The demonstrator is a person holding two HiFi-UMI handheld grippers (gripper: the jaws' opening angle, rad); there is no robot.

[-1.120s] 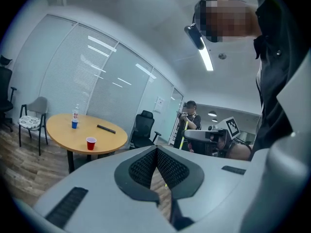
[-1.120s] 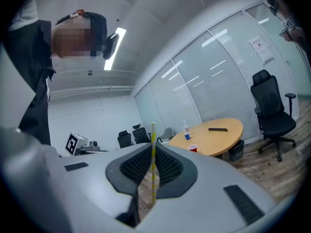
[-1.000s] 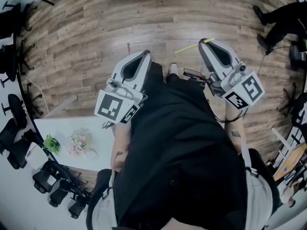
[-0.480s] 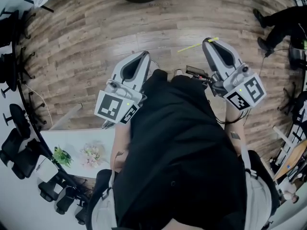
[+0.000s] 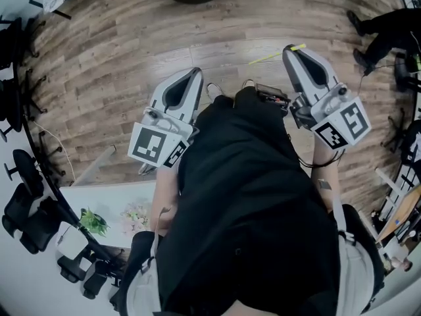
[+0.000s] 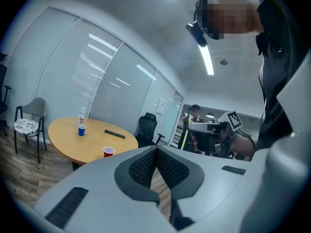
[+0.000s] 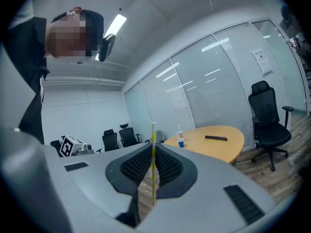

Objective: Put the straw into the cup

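Carrying step, I judge: the right claw [image 7: 152,148] grips the yellow straw [image 7: 153,178] upright, well apart from the table [image 6: 58,142]. The left claw [image 6: 156,150] is closed and empty. Next it needs bringing to the table, where a red cup [image 6: 109,151] stands at the near edge.

No word or number can be read anywhere. The marker cube [image 5: 156,145] on the left gripper [image 5: 195,72] and the one on the right gripper [image 5: 290,47] carry only black-and-white square patterns, no letters. A white sheet [image 7: 262,60] hangs on the glass wall [image 7: 209,91] behind the round surface [image 7: 214,142], and a bottle [image 7: 180,133] on that surface bears a label — both too small to read.
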